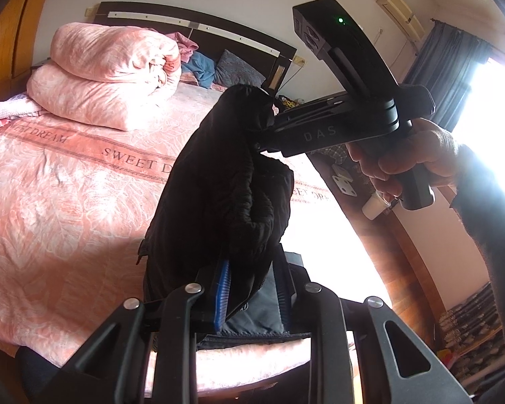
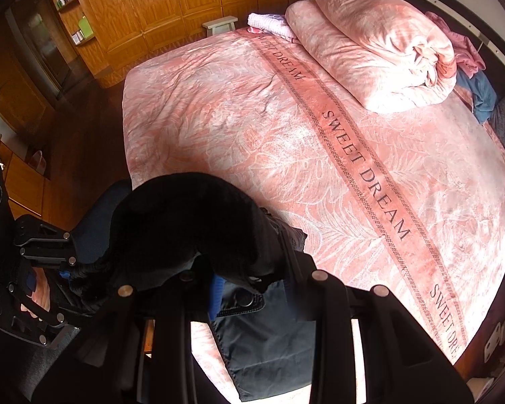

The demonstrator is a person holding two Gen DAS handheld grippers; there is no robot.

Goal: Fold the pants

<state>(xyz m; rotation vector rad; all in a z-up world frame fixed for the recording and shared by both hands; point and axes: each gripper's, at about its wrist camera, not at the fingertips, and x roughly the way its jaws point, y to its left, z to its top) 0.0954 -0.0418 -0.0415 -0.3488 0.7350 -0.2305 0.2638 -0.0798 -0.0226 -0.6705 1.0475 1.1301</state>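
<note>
The black pants (image 1: 219, 181) hang bunched between my two grippers, lifted above the pink bed (image 1: 67, 195). My left gripper (image 1: 252, 289) is shut on one part of the fabric, its blue pads pressed on the cloth. In the left wrist view my right gripper (image 1: 269, 124) is shut on the upper end of the pants, held by a hand. In the right wrist view the pants (image 2: 192, 229) bulge over my right gripper (image 2: 249, 289), which is shut on them; the lower part hangs onto the bed (image 2: 252, 128). My left gripper (image 2: 67, 269) grips the pants at the left.
A rolled pink duvet (image 2: 370, 43) lies at the head of the bed, with loose clothes (image 2: 478, 94) and a folded white towel (image 2: 269, 23) beside it. Wooden wardrobes (image 2: 171, 0) line the far wall. A bright window (image 1: 498, 101) and a curtain are at right.
</note>
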